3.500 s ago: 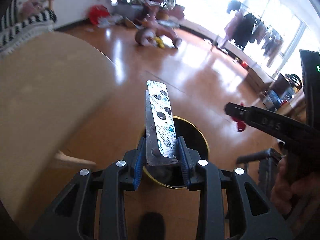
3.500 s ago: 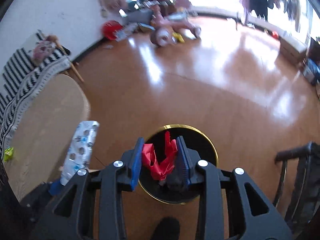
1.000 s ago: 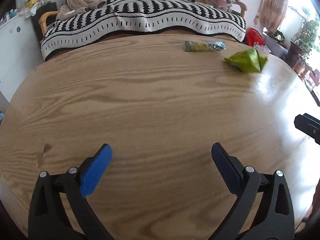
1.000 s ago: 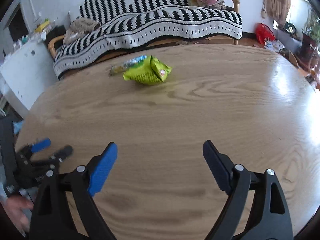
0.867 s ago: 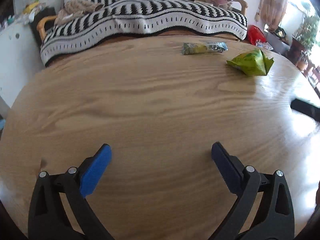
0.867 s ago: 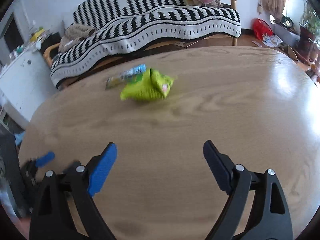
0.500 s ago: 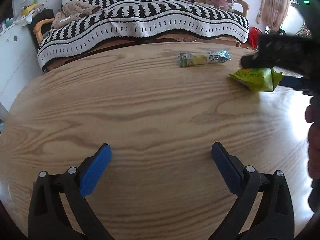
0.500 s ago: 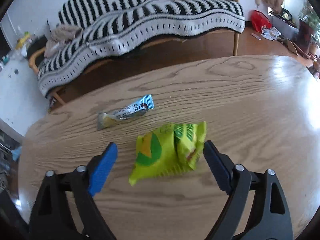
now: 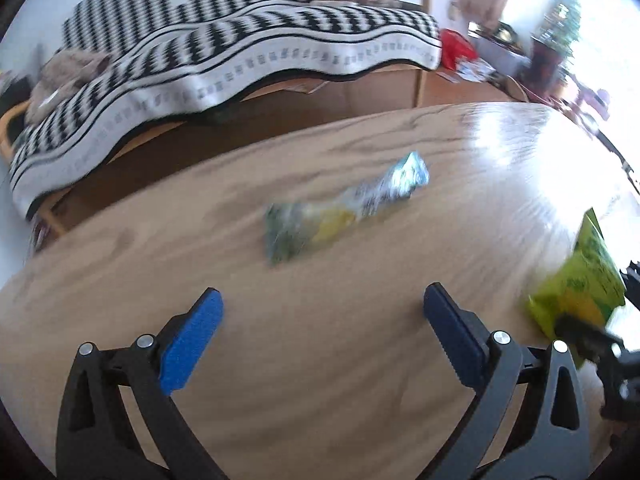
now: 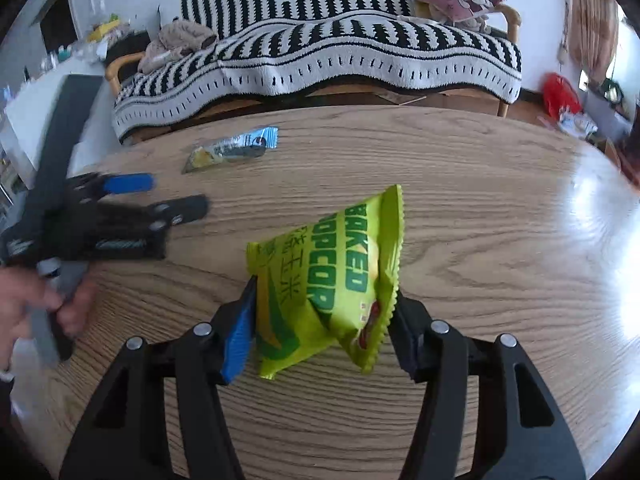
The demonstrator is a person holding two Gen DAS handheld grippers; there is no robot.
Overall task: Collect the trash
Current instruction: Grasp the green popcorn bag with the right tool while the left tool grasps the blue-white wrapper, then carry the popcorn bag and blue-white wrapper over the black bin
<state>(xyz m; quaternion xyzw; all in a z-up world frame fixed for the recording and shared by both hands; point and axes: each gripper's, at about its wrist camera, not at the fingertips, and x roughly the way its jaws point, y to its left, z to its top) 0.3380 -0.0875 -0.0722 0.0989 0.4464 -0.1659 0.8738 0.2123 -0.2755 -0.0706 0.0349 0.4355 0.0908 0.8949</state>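
- Two pieces of trash lie on the one round wooden table (image 10: 480, 220), its pale oak grain running in long streaks with a glossy glare at the right of both views.
- One is a lime-green popcorn bag (image 10: 332, 284), crinkled foil with a serrated edge and green lettering, puffed and tilted up at the centre of the right wrist view.
- The right gripper (image 10: 320, 328) is closing its jaws on that bag; the blue pad on the left and the dark pad on the right both touch the bag's sides.
- The other is a slim snack wrapper (image 9: 344, 208), shiny blue, silver and yellow, flat on the wood, blurred at the centre of the left wrist view.
- The left gripper (image 9: 320, 320) stands wide apart with nothing between its ribbed pads, the wrapper ahead and clear of them.
- One hand (image 10: 36, 304) at the left edge grips its handle.
- Behind, across the top of both frames, one sofa wears a black-and-white striped knitted throw (image 10: 340, 48).
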